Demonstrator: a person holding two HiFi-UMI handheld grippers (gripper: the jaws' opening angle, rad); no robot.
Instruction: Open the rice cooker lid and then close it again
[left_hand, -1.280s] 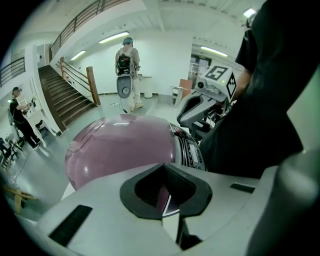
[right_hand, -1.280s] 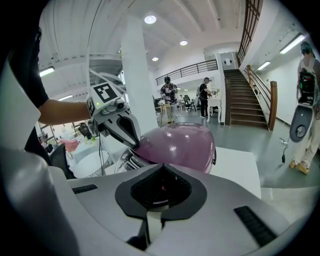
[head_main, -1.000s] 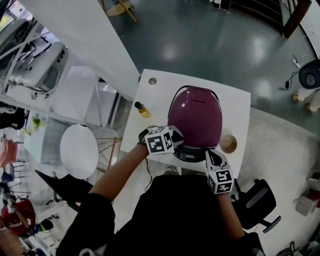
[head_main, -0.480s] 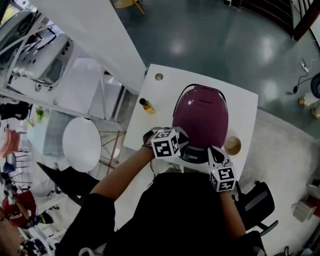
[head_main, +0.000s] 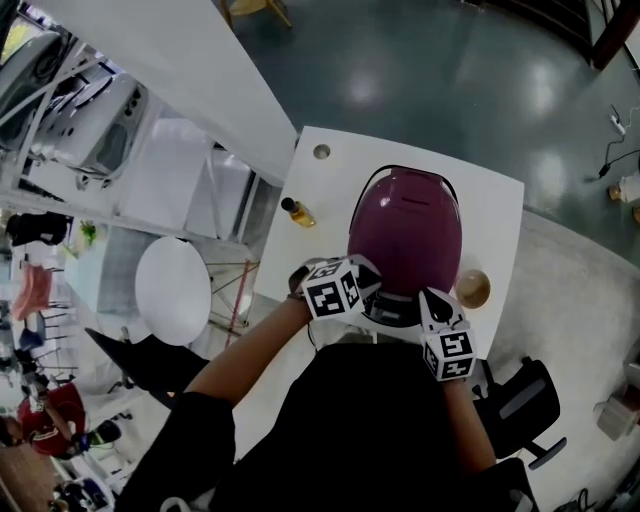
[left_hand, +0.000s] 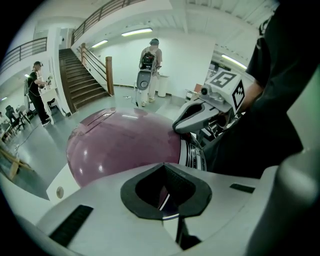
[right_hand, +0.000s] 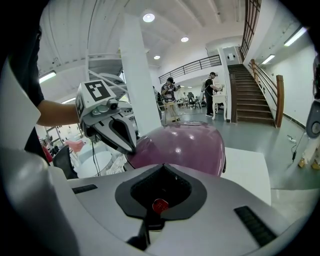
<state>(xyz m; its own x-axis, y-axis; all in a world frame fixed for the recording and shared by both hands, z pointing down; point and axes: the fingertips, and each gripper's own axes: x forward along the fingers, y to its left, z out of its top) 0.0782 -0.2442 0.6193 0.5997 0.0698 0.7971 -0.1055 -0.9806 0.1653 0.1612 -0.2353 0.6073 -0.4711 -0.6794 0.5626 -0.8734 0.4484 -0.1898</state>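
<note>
Purple rice cooker (head_main: 405, 235), lid shut, on table (head_main: 490, 215)

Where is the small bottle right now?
Head view: the small bottle stands on the white table, left of the purple rice cooker, near the table's left edge.

Tally at the bench, from the head view and both gripper views.

One white bench (head_main: 500, 205) is counted. On it are recorded one purple rice cooker (head_main: 405, 235), one small bottle (head_main: 297, 212), one round tan bowl (head_main: 472, 288) and one small round disc (head_main: 321, 152) near a far corner. Two sets of tongs are noted, the left tongs (head_main: 376, 288) and the right tongs (head_main: 428, 297), each fitted with one marker cube, two cubes in all. One round white table (head_main: 173, 290) is seen beside the bench. One staircase (left_hand: 80, 82) is recorded, with one person (left_hand: 36, 90) at its foot and a second person (left_hand: 150, 57) further off. A group in the right gripper view is too small to be counted.
</note>
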